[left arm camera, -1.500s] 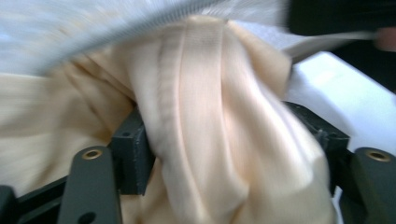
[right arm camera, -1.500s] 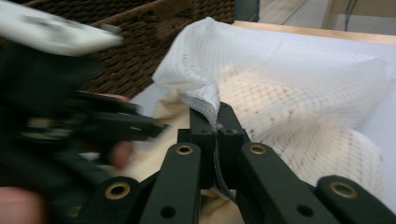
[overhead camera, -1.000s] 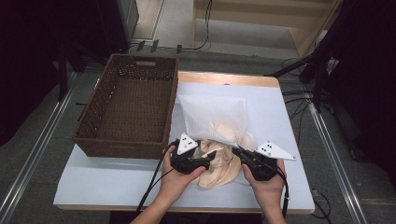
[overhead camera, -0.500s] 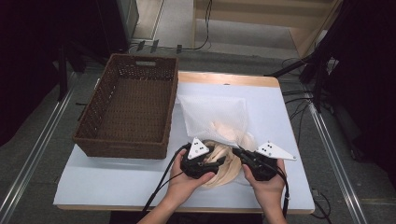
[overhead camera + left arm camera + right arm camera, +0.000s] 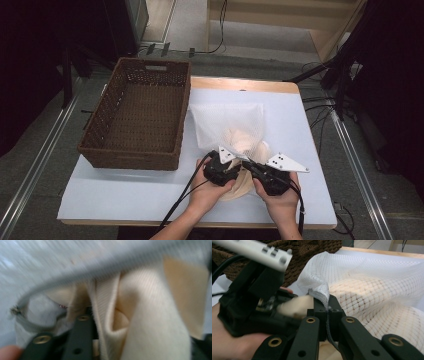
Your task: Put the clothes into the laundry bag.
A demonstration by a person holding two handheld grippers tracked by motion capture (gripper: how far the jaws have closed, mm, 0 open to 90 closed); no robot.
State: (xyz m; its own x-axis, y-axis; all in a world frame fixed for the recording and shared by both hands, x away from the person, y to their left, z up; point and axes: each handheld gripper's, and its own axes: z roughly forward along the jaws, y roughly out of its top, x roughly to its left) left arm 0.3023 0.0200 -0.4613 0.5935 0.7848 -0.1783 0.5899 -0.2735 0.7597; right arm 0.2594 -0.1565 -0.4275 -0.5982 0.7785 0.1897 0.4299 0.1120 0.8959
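Observation:
A white mesh bag (image 5: 227, 120) lies on the table with a cream cloth (image 5: 240, 187) partly inside it and partly spilling out at its near end. My right gripper (image 5: 327, 302) is shut on the bag's hemmed edge (image 5: 319, 293), lifting it. My left gripper (image 5: 234, 171) is just to its left, almost touching it, with a fold of the cream cloth (image 5: 295, 306) at its tips. The left gripper view is blurred. It has ribbed cream cloth (image 5: 150, 327) bunched over the jaws under the bag's grey hem (image 5: 100, 272), and one finger (image 5: 82, 332) shows.
A brown wicker basket (image 5: 135, 115) stands on the left half of the white-covered table (image 5: 125, 195), its near wall close to my left hand. Both cables trail off the table's front edge. Cables and rails lie on the floor beyond.
My left gripper has moved right, up against the right gripper, bringing the cream cloth toward the bag's lifted edge. The right gripper has held its place.

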